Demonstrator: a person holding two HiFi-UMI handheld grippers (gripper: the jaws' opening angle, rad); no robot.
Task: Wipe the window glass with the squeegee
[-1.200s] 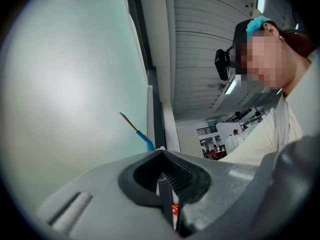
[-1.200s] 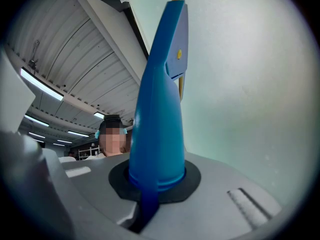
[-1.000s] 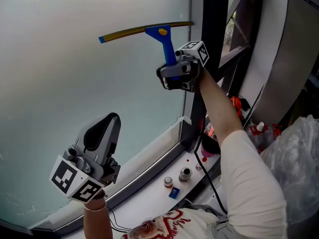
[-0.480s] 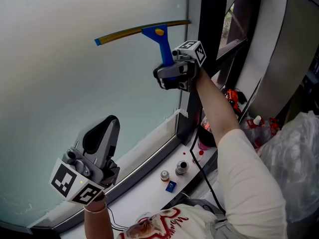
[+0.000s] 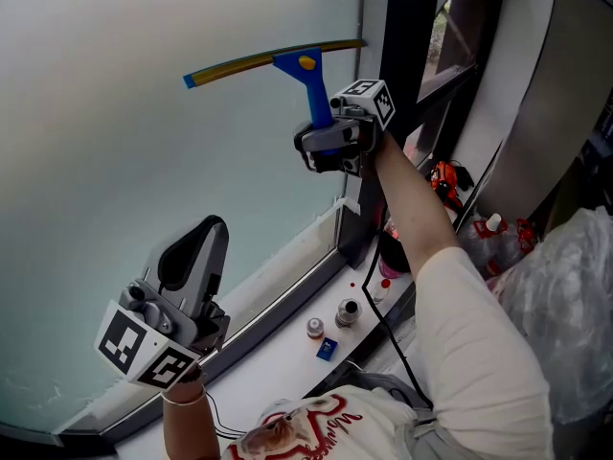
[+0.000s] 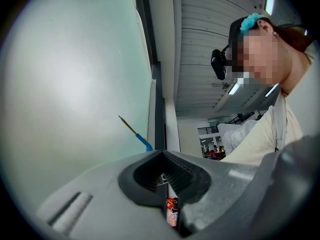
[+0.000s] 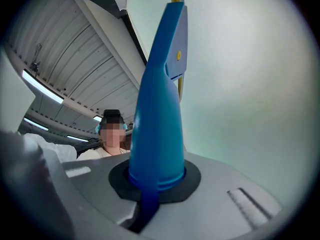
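Note:
A squeegee with a blue handle (image 5: 312, 89) and a long yellow-edged blade (image 5: 259, 60) lies against the frosted window glass (image 5: 115, 161), blade across the upper pane. My right gripper (image 5: 335, 144) is shut on the lower end of the handle, just left of the dark window post. From the right gripper view the handle (image 7: 160, 109) rises straight out of the closed jaws of that gripper (image 7: 155, 184). My left gripper (image 5: 196, 262) hangs low at the left, close to the glass, shut with nothing in it (image 6: 167, 179). Its own view catches the squeegee (image 6: 136, 135) far off.
A dark vertical window post (image 5: 407, 56) stands right of the squeegee. On the white sill (image 5: 278, 353) below are two small bottles (image 5: 347, 311) and a small blue item (image 5: 327, 349), with a black cable beside them. A clear plastic bag (image 5: 565, 305) sits at the right.
The right gripper has drawn the squeegee a little way down the glass, towards the sill. The left gripper has sunk slightly. Both grips are unchanged.

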